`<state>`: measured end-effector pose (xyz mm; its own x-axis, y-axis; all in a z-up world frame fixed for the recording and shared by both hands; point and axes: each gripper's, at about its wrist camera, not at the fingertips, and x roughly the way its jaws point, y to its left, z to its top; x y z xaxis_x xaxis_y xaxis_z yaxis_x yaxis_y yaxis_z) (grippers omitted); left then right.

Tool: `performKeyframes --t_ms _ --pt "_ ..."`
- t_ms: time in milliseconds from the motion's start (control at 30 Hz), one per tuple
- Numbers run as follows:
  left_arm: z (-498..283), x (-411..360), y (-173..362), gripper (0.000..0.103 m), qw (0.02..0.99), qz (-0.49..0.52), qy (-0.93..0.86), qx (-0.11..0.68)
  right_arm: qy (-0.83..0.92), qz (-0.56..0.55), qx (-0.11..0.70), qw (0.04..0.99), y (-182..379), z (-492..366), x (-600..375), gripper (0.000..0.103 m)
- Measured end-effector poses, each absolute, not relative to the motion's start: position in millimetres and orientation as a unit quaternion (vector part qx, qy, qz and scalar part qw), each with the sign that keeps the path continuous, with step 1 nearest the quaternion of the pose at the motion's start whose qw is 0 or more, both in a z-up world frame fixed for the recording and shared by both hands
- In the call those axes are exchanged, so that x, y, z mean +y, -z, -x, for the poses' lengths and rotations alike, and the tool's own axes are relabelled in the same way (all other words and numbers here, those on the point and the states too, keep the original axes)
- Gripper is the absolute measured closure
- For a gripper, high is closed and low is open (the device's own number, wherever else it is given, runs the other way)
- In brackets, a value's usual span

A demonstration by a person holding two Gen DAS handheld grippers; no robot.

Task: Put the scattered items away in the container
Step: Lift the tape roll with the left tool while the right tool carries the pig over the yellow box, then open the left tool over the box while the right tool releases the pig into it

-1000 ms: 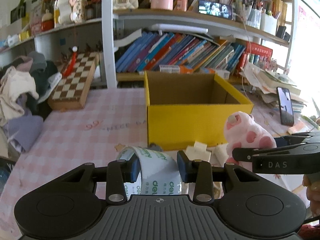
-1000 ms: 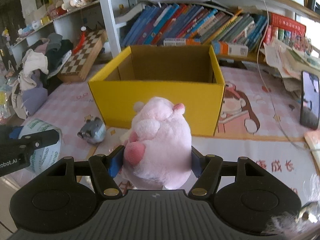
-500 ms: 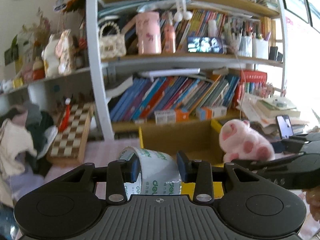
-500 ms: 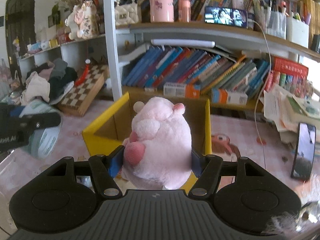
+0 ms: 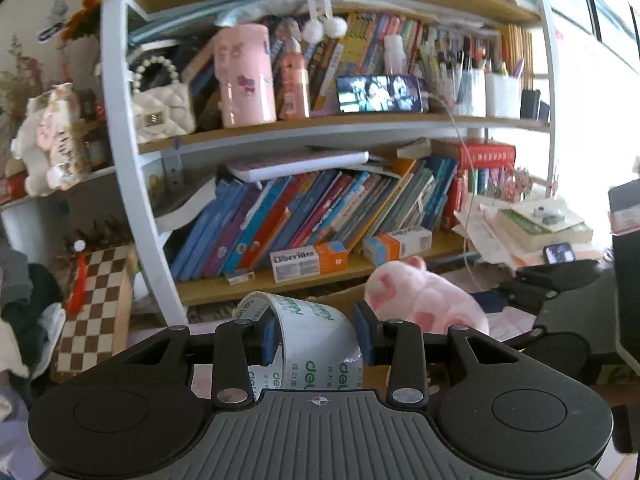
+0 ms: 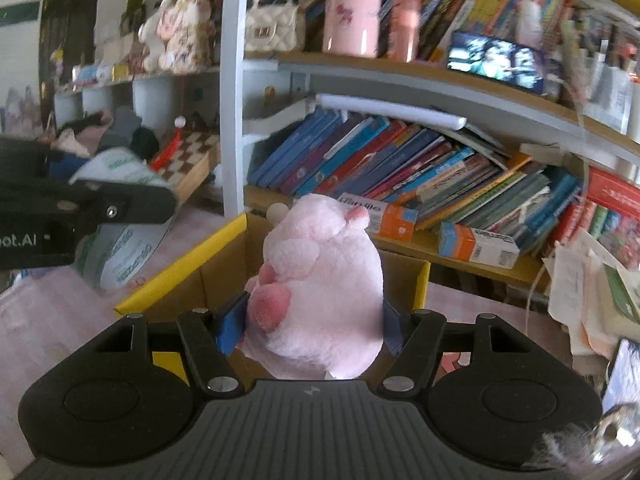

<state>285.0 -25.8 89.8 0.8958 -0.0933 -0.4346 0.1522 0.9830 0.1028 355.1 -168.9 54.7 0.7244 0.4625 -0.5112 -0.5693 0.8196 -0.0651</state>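
My left gripper point(image 5: 316, 338) is shut on a roll of clear tape with green print point(image 5: 312, 336), held up in the air. My right gripper point(image 6: 312, 320) is shut on a pink plush toy point(image 6: 320, 280), held above the near edge of the open yellow cardboard box point(image 6: 180, 272). In the left wrist view the plush point(image 5: 424, 296) and the right gripper's fingers point(image 5: 556, 276) sit to the right, over the box's brown inside point(image 5: 340, 300). In the right wrist view the tape point(image 6: 120, 240) and the left gripper point(image 6: 80, 212) hang left of the box.
A bookshelf with slanted books point(image 5: 320, 216) stands right behind the box. A chessboard point(image 5: 96, 300) and a heap of clothes point(image 5: 16, 312) lie at left. Stacked papers and a phone point(image 5: 558, 254) lie at right. The table has a pink checked cloth point(image 6: 48, 320).
Both grippers have risen from table height and moved forward toward the box with their loads. The views now look over the box's rim at the shelf.
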Motion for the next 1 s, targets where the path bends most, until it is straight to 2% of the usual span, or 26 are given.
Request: performKeyframes --t_ms 567,1000 --pt "-405 -33 -17 0.066 0.920 -0.112 0.040 0.374 -0.359 0.314 0.319 0.819 14 -452 -117 0.038" --pt "-435 -42 14 0.065 0.898 -0.135 0.041 0.417 -0.364 0.339 0.352 0.793 24 -460 -110 0.037"
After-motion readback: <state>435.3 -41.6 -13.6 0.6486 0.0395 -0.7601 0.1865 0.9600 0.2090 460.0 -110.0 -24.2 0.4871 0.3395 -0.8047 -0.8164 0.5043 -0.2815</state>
